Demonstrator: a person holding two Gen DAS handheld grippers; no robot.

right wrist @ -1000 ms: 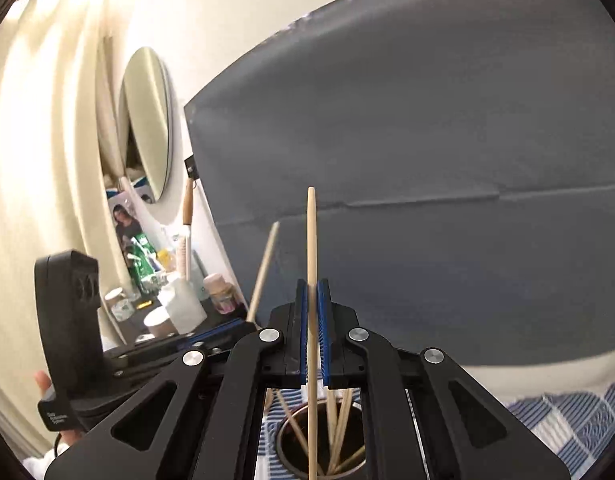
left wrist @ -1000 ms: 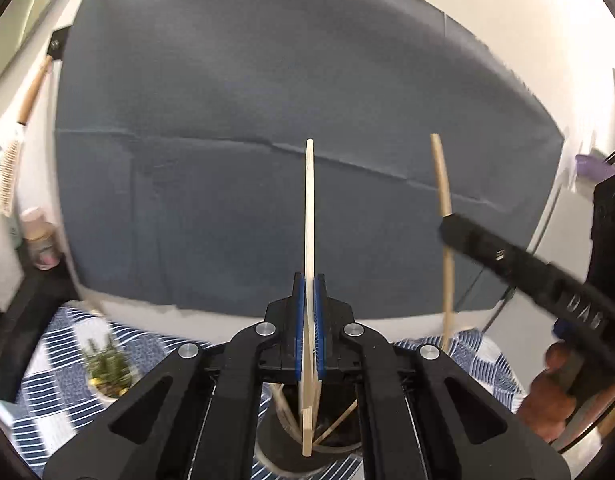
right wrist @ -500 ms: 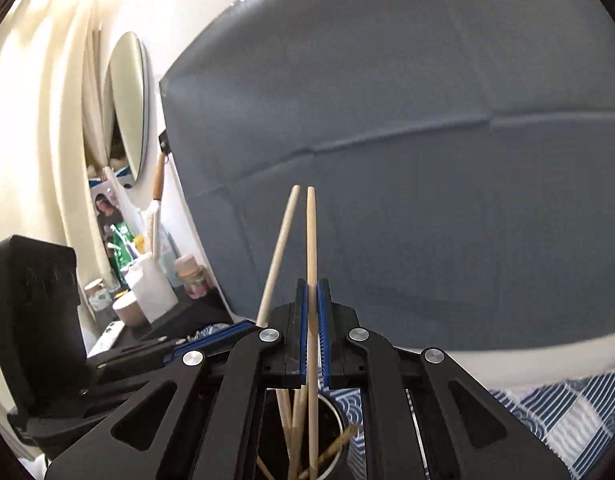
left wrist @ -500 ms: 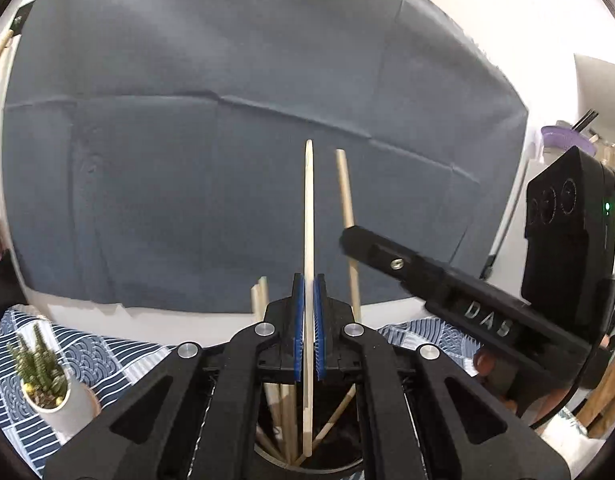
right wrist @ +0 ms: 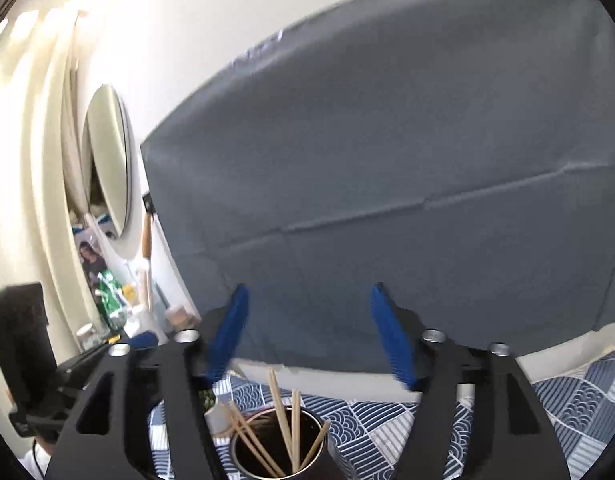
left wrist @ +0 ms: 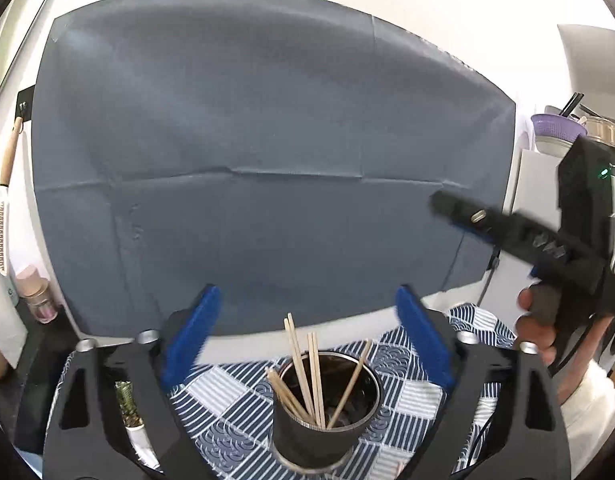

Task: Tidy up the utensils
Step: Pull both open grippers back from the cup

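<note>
Left wrist view: the left gripper (left wrist: 307,340) has just spread its jaws wide, and nothing is between them now. A second ago they pinched a single upright chopstick; that stick now stands with the other chopsticks (left wrist: 307,372) in the dark cup (left wrist: 327,428) directly below and just ahead of the jaws. The right gripper (right wrist: 311,336) did the same: its jaws have just opened, released their stick and hold nothing, with the same cup under them. In the left view the right gripper sits well off to the right of the left jaws, gripped by a hand (left wrist: 537,320).

Both sticks appear to be delivered, so this drop looks finished; the next step is probably to pull back and fetch more, if any remain outside the views.

The cup stands on a bench covered by a blue-and-white patterned cloth (left wrist: 235,412). A small potted cactus (left wrist: 127,400) sits left of the jaws. Beyond the jaws hangs a large grey sheet (left wrist: 267,140) on a white wall; a round mirror (right wrist: 109,160) and a cluttered shelf lie far left.
</note>
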